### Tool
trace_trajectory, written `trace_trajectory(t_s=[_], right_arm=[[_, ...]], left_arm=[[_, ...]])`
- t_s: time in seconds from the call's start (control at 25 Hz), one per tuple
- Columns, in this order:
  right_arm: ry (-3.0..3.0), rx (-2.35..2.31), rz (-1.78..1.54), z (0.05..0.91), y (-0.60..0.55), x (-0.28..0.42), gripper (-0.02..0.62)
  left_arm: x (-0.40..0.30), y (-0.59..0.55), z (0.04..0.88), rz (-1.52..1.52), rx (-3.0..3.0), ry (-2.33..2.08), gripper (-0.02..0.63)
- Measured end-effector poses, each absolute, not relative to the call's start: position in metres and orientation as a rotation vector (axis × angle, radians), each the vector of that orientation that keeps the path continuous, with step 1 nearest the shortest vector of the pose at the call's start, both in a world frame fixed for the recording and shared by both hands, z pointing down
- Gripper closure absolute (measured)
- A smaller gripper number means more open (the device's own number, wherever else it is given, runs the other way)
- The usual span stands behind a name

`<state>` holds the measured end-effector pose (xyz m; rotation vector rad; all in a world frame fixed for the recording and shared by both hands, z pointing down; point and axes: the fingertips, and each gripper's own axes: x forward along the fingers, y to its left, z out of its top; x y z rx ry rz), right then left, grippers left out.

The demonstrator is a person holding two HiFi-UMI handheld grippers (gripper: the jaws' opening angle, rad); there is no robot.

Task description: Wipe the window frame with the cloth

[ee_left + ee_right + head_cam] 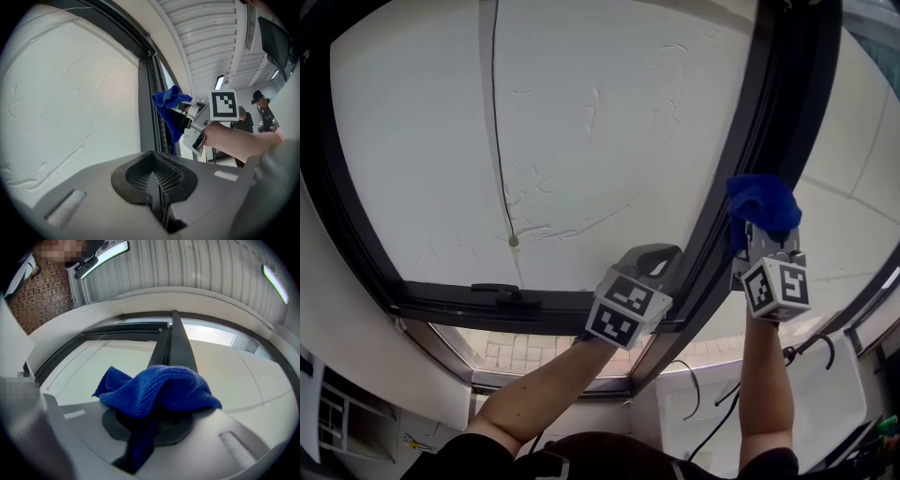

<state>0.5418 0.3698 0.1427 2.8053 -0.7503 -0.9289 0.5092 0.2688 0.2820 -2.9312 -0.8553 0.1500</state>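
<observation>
The cloth (159,390), pinched by our right gripper (757,234), sits at the dark upright bar of the window frame (783,94), so we should press it flat and slide evenly, while our left gripper (156,180) hangs beside, jaws together, empty.

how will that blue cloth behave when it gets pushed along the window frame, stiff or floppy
Likely floppy: the blue cloth drapes in folds over the right tongs, a tail hanging between them. Its ribbed weave probably grips the window frame rather than sliding. Probably light; may bunch.
</observation>
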Motion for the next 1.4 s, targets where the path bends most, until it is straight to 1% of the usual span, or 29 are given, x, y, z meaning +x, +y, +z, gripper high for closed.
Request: trace_trajectory(t_s=[0.48,0.92,1.4], right_arm=[[-0.763,2.842,-0.869,0.209,0.371,0.543,0.545],[-0.803,2.799,-0.735,0.278,0.367,0.544,0.545],[-0.872,2.838,-0.465,0.364,0.365,0.547,0.545]], left_arm=[[0.503,0.263,0.325,0.032,-2.951,-0.838,0.614],[0.499,0.262,0.358,-0.036,-2.926,-0.823,0.614],[0.497,0.26,0.393,-0.106,-2.939,-0.818,0.614]])
